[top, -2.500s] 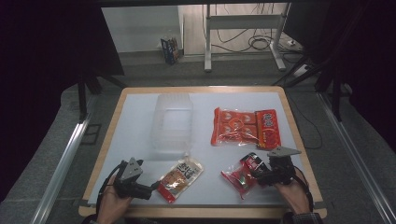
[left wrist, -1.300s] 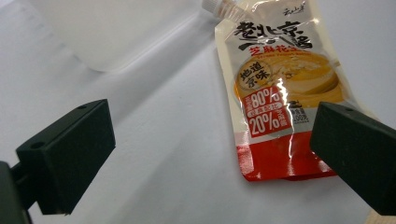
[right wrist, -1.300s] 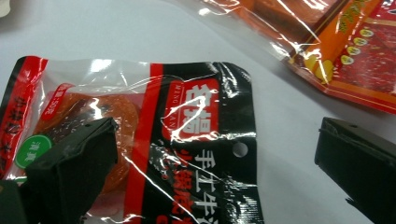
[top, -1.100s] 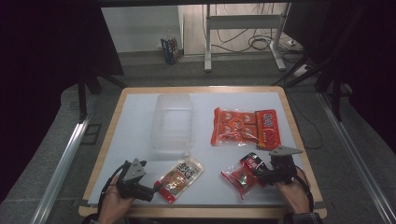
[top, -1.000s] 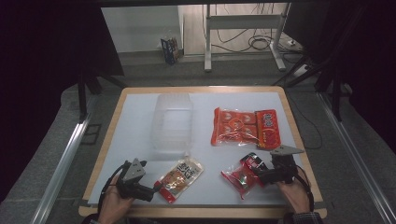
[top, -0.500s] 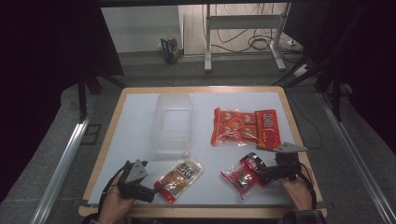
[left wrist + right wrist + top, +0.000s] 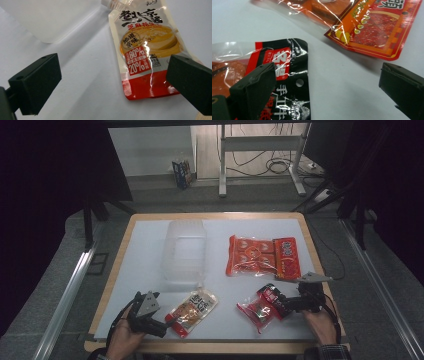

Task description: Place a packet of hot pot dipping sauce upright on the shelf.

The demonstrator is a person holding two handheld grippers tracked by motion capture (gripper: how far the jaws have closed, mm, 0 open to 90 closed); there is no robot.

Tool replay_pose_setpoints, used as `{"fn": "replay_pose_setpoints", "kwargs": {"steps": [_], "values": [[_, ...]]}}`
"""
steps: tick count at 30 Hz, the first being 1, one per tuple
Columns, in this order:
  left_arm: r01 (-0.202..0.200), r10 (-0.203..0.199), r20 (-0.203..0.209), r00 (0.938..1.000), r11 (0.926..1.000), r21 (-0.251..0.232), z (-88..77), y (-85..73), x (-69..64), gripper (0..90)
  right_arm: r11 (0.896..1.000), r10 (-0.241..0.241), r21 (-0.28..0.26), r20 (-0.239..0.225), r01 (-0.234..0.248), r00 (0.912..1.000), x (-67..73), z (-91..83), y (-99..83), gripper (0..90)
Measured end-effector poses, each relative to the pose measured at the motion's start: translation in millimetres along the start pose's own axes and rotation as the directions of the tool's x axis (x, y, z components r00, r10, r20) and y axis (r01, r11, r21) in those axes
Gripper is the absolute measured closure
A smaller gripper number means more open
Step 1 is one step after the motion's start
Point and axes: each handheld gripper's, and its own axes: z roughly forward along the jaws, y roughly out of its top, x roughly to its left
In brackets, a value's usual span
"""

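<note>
High view: left gripper (image 7: 165,324) spread wide at the table's (image 7: 150,245) near edge beside the sauce pouch (image 7: 192,306); right gripper (image 7: 286,302) spread too, by the black-and-red packet (image 7: 263,302) near the near-right corner.

Left tool (image 7: 112,85) is sitting with jaws spread wide, gripping nothing. Sauce pouch (image 7: 147,47) is lying flat on the white counter (image 7: 87,82), its red bottom edge beside the right-hand jaw, spout pointing toward a clear plastic container (image 7: 50,20).
</note>
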Motion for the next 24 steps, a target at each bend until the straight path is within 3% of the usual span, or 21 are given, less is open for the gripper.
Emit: {"fn": "replay_pose_setpoints", "kwargs": {"steps": [16, 20, 24], "values": [[-0.024, 0.025, -0.008, 0.9997, 0.9995, 0.022, 3.2, 0.9, -2.6, 0.0, 0.999, 0.040, 0.019, 0.054, -0.041, 0.9978, -18.0, 14.7, 2.1, 0.9], [-0.030, 0.030, -0.009, 0.9995, 0.9992, 0.028, 3.4, 0.9, -2.6, 0.0, 0.998, 0.064, 0.014, 0.041, -0.065, 0.9971, -23.2, 16.6, 2.6, 0.8], [-0.028, 0.028, -0.010, 0.9996, 0.9993, 0.027, 3.5, 0.7, -3.0, 0.0, 0.998, 0.058, 0.006, 0.031, -0.058, 0.9978, -24.4, 17.9, 4.0, 0.2]]}}
